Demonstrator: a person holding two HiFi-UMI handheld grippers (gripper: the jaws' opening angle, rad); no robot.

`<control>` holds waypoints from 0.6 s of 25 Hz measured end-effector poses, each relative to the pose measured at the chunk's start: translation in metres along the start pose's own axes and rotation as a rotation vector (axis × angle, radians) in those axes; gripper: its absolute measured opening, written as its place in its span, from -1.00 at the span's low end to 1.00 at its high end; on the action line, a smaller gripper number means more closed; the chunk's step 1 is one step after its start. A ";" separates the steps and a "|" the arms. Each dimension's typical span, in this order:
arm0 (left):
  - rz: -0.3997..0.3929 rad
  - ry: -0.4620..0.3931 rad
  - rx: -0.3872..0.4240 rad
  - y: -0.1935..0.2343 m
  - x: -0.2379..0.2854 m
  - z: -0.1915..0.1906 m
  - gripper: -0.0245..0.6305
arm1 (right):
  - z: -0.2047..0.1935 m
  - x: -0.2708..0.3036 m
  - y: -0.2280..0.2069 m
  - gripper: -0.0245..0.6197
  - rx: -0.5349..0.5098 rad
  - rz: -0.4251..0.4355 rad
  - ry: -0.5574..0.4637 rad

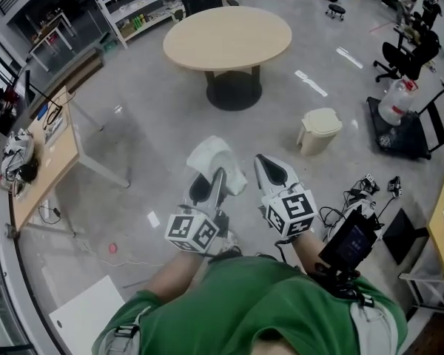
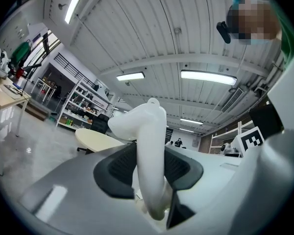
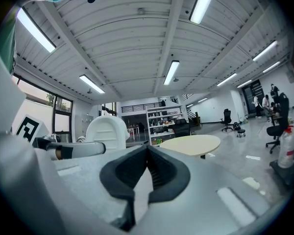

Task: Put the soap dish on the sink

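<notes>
A white soap dish (image 1: 214, 160) hangs above the floor in the head view, and my left gripper (image 1: 211, 180) is shut on it. In the left gripper view the soap dish (image 2: 149, 146) stands on edge between the dark pads (image 2: 117, 168), with my left gripper (image 2: 149, 175) clamped on its rim. My right gripper (image 1: 270, 170) is held level just right of it, shut and holding nothing. The right gripper view shows my right gripper (image 3: 147, 168) with its pads together and the soap dish (image 3: 107, 130) off to its left. No sink is in any view.
A round beige table (image 1: 228, 37) stands ahead on the grey floor. A cream bin (image 1: 318, 130) is to its right, and a wooden desk (image 1: 48, 154) is at the left. A cart with a water jug (image 1: 399, 102) and cables (image 1: 355, 198) lie to the right.
</notes>
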State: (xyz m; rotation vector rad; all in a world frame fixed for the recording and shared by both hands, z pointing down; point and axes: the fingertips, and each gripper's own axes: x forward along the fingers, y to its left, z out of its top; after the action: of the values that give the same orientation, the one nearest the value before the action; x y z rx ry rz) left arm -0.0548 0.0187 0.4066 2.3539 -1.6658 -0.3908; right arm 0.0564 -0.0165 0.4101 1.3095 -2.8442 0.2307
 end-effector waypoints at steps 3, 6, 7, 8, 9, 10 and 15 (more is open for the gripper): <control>-0.013 -0.009 -0.010 0.017 0.017 0.007 -0.47 | 0.005 0.023 -0.003 -0.92 -0.009 -0.011 -0.003; -0.031 -0.014 -0.017 0.036 0.033 0.015 -0.47 | 0.012 0.049 -0.004 -0.91 -0.023 -0.024 -0.010; -0.037 -0.014 -0.019 0.043 0.038 0.017 -0.47 | 0.014 0.057 -0.003 -0.92 -0.026 -0.028 -0.012; -0.041 -0.013 -0.020 0.050 0.042 0.020 -0.47 | 0.015 0.066 -0.003 -0.91 -0.029 -0.032 -0.013; -0.045 -0.013 -0.020 0.057 0.046 0.022 -0.47 | 0.016 0.074 -0.001 -0.91 -0.030 -0.035 -0.014; -0.049 -0.014 -0.020 0.064 0.049 0.024 -0.47 | 0.017 0.081 0.000 -0.92 -0.031 -0.038 -0.015; -0.065 -0.017 -0.021 0.092 0.063 0.033 -0.47 | 0.015 0.111 0.005 -0.91 -0.026 -0.054 -0.020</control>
State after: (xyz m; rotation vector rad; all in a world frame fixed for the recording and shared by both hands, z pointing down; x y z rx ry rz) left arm -0.1273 -0.0715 0.4019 2.4012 -1.5875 -0.4392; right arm -0.0186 -0.0994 0.4015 1.3899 -2.8136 0.1808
